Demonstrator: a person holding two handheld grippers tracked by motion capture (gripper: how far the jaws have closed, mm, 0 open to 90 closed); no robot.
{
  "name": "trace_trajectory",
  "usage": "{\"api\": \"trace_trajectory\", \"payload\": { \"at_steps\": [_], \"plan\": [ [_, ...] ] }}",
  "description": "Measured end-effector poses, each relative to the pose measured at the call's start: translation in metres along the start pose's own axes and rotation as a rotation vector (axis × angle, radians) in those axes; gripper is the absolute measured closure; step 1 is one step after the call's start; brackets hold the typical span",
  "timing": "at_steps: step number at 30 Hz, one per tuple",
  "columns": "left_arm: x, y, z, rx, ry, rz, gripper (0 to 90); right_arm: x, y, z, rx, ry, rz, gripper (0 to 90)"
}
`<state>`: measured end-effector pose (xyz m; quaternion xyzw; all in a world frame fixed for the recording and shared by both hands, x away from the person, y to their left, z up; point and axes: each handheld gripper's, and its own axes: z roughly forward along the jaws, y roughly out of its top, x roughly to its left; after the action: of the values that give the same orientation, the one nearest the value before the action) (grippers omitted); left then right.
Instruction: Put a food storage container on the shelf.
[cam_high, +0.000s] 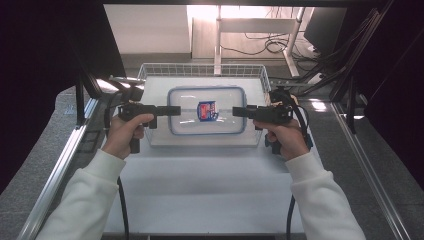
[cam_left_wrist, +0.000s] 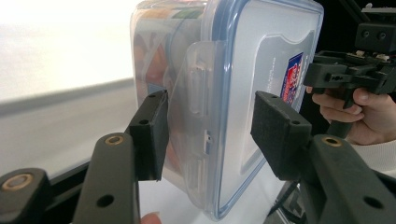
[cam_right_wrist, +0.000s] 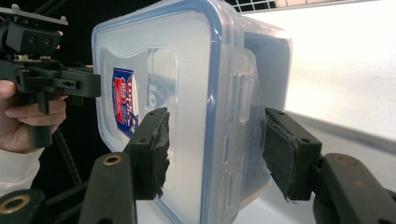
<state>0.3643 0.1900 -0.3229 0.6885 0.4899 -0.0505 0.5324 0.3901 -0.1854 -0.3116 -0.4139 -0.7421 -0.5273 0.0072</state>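
Box (cam_high: 207, 111) with a blue-edged lid sits in the wire basket (cam_high: 143, 72), long side running left to right (one short end each); left gripper (cam_high: 172, 110) and right gripper (cam_high: 240, 111) are open around its end clips

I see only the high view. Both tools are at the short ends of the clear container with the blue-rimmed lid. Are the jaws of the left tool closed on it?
Observer: No. In the left gripper view the left tool is open. Its jaws stand either side of the end latch flap of the container, with a gap on the lid side.
Operator: And the right tool?
Observer: The right tool is open too, straddling the other latch flap.
Operator: Is the container empty?
Observer: No. Orange and red contents show through its wall, too blurred to name.
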Motion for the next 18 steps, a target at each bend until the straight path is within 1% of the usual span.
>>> {"api": "trace_trajectory", "payload": {
  "at_steps": [1,2,4,5,8,9,10,11,12,17,18],
  "plan": [
    [0.0,0.0,0.0,0.0,0.0,0.0,47.6,0.0,0.0,0.0,0.0,0.0,0.0,43.5],
    [0.001,0.003,0.001,0.0,0.002,-0.003,47.6,-0.004,0.004,0.002,-0.003,0.006,0.007,43.4],
    [0.001,0.01,0.001,0.002,0.002,-0.004,47.7,-0.005,0.007,0.003,-0.006,0.007,0.008,43.5],
    [0.001,0.01,0.001,0.002,0.002,-0.004,47.6,-0.006,0.01,0.003,-0.008,0.007,0.009,43.4],
    [0.001,0.018,0.001,-0.001,-0.001,-0.005,47.6,-0.007,0.016,0.003,-0.01,0.006,0.006,43.4],
    [0.001,0.018,0.001,-0.001,-0.001,-0.005,47.6,-0.007,0.016,0.003,-0.01,0.006,0.006,43.4],
    [0.001,0.022,0.001,-0.005,-0.005,-0.007,47.7,-0.007,0.021,0.003,-0.012,0.005,0.003,43.4],
    [0.001,0.022,0.001,-0.005,-0.005,-0.007,47.8,-0.007,0.021,0.003,-0.012,0.005,0.003,43.4],
    [0.002,0.025,0.001,-0.009,-0.009,-0.007,47.8,-0.007,0.026,0.003,-0.014,0.004,-0.001,43.5],
    [0.006,0.031,0.001,-0.015,-0.013,-0.016,47.8,-0.007,0.034,0.005,-0.011,-0.002,-0.005,43.4],
    [0.008,0.036,0.002,-0.015,-0.014,-0.02,47.8,-0.008,0.039,0.007,-0.006,-0.003,-0.002,43.5]
  ]
}}
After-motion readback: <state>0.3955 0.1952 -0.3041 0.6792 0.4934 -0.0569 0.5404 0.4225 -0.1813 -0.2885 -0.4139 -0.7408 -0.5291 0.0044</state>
